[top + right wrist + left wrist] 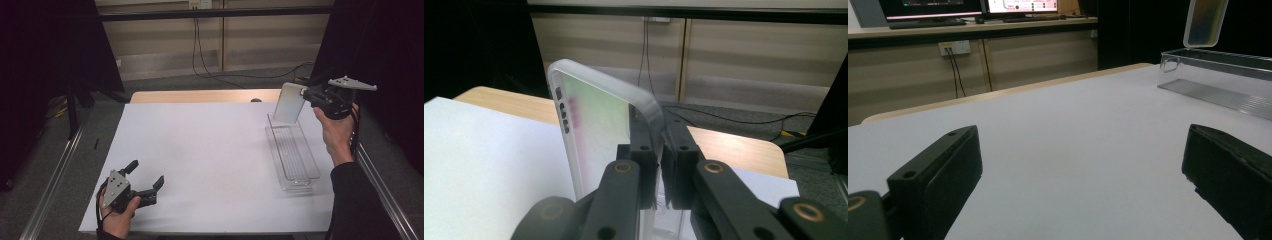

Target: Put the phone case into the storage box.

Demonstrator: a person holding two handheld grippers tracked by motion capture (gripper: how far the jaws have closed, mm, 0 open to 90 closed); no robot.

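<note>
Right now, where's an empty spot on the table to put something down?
The white sheet is bare between the left hand-held gripper and the clear tray. It is crowded at the tray's far end, where the right hand-held gripper holds a clear phone case.

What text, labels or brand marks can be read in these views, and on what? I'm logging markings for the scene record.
None can be read.
Monitor screens in the left gripper view: bright bars, content too small and blurred.
Clear phone case clamped in the right gripper: no print, only side cutouts.
Clear tray: no label.
Wall socket: unmarked.
</note>
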